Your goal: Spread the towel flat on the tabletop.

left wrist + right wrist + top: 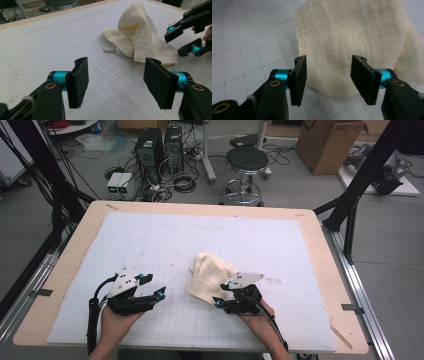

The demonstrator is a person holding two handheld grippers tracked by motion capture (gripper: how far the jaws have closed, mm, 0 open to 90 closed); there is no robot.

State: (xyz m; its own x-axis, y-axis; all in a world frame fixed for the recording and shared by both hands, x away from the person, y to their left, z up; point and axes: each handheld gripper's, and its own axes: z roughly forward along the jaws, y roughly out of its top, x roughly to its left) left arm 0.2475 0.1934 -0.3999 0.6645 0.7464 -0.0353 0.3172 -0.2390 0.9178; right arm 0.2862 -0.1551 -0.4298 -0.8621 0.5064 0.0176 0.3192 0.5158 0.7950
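A crumpled cream cloth (212, 277) lies heaped on the white gridded mat (200, 235), a little right of the middle. My left gripper (155, 286) hovers to the cloth's left, apart from it. Its jaws stand wide with only the mat between them (116, 80), and the cloth (140, 37) lies ahead of them to the right. My right gripper (222, 293) is at the cloth's near right edge. In the right gripper view its jaws (328, 75) stand apart over the hem of the cloth (352, 32), and the pads do not press on it.
The mat covers most of a wooden table (65, 270), with bare grid in front and at the far side. On the floor beyond the table stand a black stool (246, 162), computer towers (160, 147) with cables, and a cardboard box (327, 142).
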